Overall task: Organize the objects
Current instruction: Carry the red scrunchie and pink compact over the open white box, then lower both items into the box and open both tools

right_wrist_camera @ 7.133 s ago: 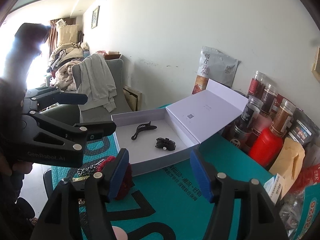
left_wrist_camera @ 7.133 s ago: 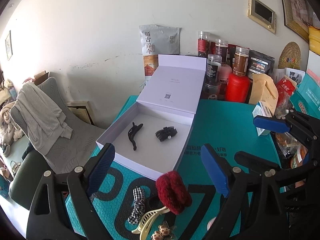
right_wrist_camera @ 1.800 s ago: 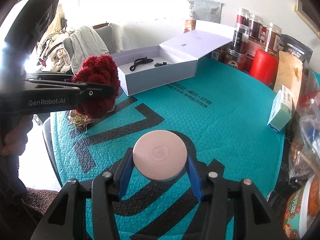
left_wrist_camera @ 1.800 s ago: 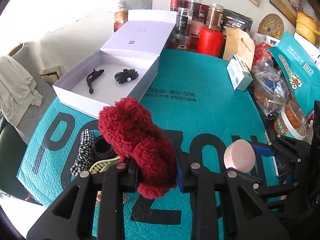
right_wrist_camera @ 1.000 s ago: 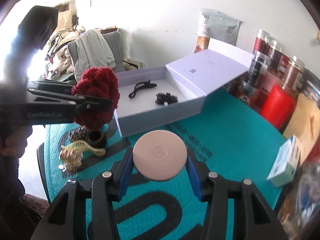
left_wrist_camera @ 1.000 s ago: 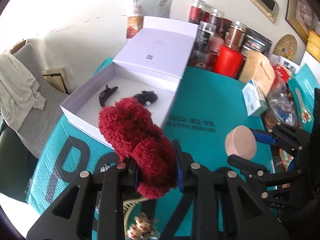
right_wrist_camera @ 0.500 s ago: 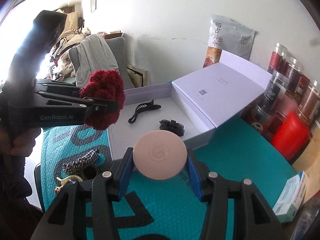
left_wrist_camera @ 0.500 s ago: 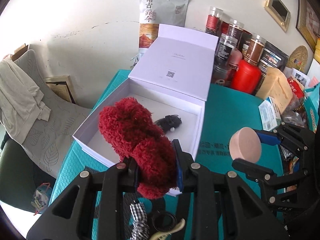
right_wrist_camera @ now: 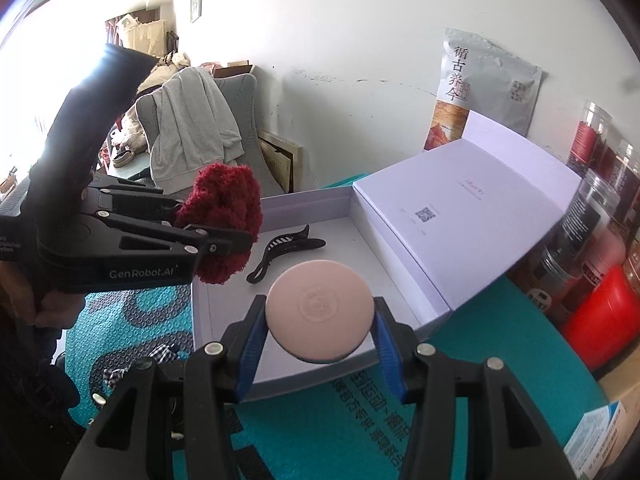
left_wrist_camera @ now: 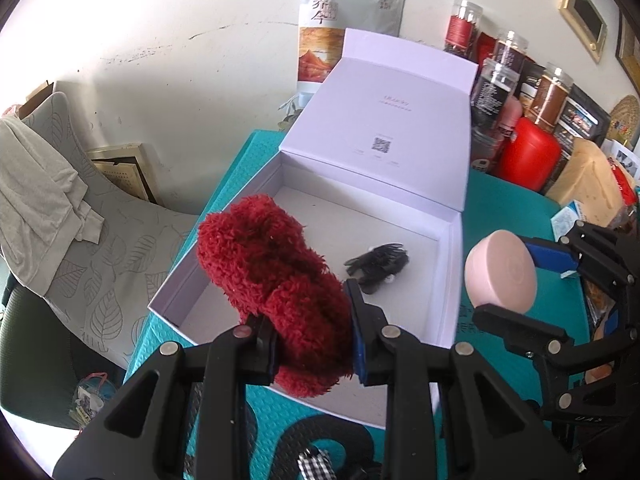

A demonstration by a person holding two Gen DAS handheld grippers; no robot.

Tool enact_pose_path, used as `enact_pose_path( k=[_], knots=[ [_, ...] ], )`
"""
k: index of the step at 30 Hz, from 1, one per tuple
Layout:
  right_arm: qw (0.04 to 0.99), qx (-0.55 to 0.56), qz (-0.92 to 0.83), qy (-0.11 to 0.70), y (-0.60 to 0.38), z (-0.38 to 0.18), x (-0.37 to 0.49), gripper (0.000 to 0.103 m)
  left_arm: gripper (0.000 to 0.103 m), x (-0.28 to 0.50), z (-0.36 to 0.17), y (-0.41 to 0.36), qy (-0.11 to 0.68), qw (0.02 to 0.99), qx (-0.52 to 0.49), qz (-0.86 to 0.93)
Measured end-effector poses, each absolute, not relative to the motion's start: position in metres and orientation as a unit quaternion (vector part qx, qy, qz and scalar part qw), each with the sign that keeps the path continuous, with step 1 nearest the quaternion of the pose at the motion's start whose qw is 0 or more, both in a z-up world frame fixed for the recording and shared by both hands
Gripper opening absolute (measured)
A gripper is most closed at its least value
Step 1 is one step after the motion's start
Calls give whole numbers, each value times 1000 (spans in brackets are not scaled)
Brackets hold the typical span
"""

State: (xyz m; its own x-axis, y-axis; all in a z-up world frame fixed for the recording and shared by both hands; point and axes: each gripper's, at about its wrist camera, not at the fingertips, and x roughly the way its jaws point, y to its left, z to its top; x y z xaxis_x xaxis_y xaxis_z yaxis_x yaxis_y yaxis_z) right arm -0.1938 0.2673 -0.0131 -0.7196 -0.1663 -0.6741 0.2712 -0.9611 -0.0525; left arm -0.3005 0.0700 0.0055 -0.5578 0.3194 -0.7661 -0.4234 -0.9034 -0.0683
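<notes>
Where the left claw (left_wrist_camera: pixel 312 344) pinches the fuzzy red scrunchie (left_wrist_camera: pixel 272 292), the bulk of that scrunchie fills the middle of the left wrist view and hides the near left part of the open white box (left_wrist_camera: pixel 448 280) beneath it. The right claw (right_wrist_camera: pixel 320 344) is pressed against the edges of a round pink compact (right_wrist_camera: pixel 320 316), held above the box's near wall. Inside the box, the left view shows only a small black claw clip (left_wrist_camera: pixel 378 266) on the floor toward the right wall; the long black hair clip (right_wrist_camera: pixel 284 254) appears in the right view alone, while there the compact seems to cover the small clip. The box's lid (left_wrist_camera: pixel 384 128) stands raised against the jars (left_wrist_camera: pixel 496 92) behind it. On the teal table (right_wrist_camera: pixel 500 360), a checked bow (right_wrist_camera: pixel 156 354) lies near the box's left corner, cut off at the bottom edge in the left view. A hand (right_wrist_camera: pixel 48 308) grips the left handle, half lost in glare.
</notes>
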Motion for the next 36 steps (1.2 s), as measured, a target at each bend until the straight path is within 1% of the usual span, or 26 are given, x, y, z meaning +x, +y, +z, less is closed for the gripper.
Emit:
enact_pose_path(
  k=[8,16,23,36],
  knots=[
    [124,364,-920,82,270,-29,-227,51,25,-331,-17,76,82,210,-430,874],
    [139,364,-917,84,274,-43,-261,51,25,-361,-28,91,105,220,-423,873],
    [139,388,-907,89,272,-62,-290,51,25,-389,-42,99,119,219,-426,869],
    [141,429,-886,101,267,-90,-316,51,26,-406,-62,107,128,228,-428,865]
  ],
)
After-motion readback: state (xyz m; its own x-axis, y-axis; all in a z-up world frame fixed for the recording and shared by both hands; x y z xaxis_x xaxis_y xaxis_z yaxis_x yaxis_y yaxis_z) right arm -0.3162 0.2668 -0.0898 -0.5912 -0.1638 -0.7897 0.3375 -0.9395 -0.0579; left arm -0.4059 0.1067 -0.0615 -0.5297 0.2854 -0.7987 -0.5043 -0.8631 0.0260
